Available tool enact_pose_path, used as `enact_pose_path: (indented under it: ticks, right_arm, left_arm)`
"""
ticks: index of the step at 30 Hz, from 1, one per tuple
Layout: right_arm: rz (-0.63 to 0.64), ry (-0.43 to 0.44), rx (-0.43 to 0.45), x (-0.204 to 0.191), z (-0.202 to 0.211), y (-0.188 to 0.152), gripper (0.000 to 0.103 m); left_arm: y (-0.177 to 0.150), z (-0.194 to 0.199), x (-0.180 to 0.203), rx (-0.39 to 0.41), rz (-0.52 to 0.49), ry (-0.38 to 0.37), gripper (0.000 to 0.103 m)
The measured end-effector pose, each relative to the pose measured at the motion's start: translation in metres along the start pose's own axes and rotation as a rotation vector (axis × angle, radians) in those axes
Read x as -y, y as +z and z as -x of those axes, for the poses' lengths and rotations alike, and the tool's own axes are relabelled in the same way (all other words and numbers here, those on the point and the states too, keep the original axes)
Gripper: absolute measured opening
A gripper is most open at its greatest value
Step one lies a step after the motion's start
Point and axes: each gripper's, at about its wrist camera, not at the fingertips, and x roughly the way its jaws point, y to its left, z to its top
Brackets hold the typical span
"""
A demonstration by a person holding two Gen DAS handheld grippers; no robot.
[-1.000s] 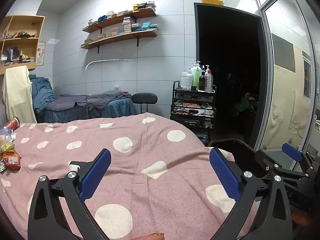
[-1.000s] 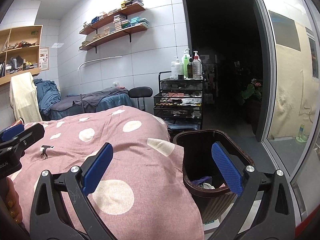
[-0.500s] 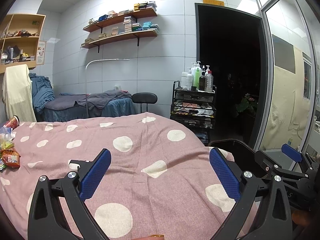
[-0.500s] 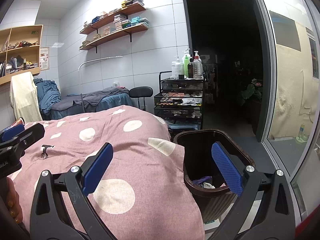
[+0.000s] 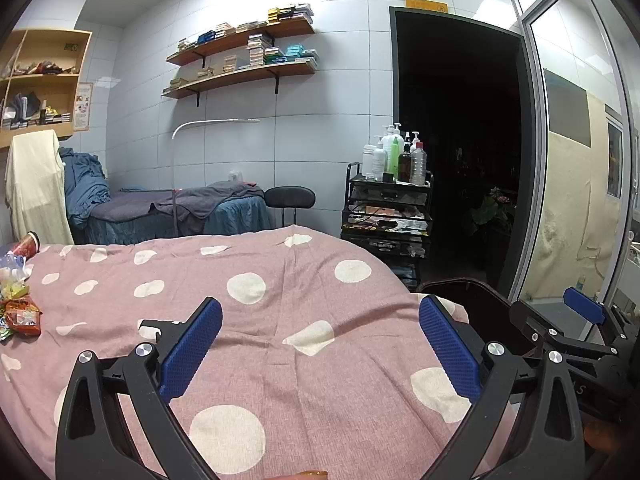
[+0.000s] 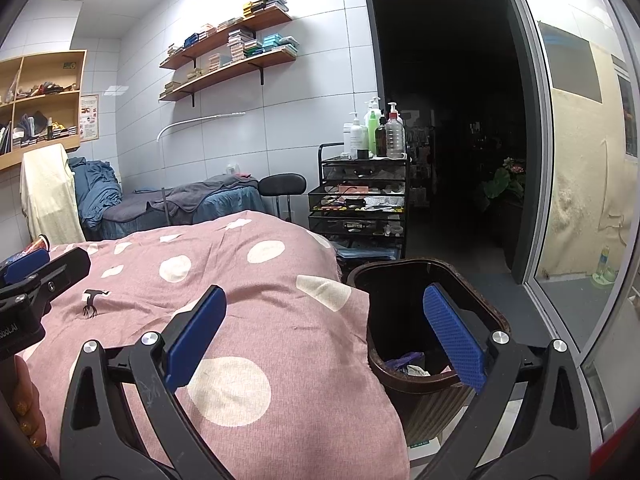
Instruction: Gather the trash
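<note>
Over soft polka-dot blanket [image 5: 304, 280]: both tools, left [image 5: 320, 344] and right [image 6: 324, 332], spread apart, empty; ribbed brown bin [image 6: 436, 392] beside.

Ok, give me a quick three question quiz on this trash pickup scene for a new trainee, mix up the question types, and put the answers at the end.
1. True or false: the left claw is shut on a wrapper.
2. Multiple choice: where does the trash pile lie? A) inside the bin B) on the polka-dot cover at its far left C) on the cart
3. Fill in: the dark bin stands beside the bed, and the right claw hangs ____ with nothing between its pads.

Key: 1 false; 2 B; 3 open
</note>
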Motion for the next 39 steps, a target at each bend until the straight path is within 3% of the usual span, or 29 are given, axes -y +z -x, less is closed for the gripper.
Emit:
enact_pose_path:
  ticks: [39]
  right_arm:
    - [-0.001,-0.001,-0.003,-0.0005,0.0003,-0.0024,0.098]
  left_arm:
    - [0.0011,0.0005,0.0051,0.0,0.011,-0.02,0.098]
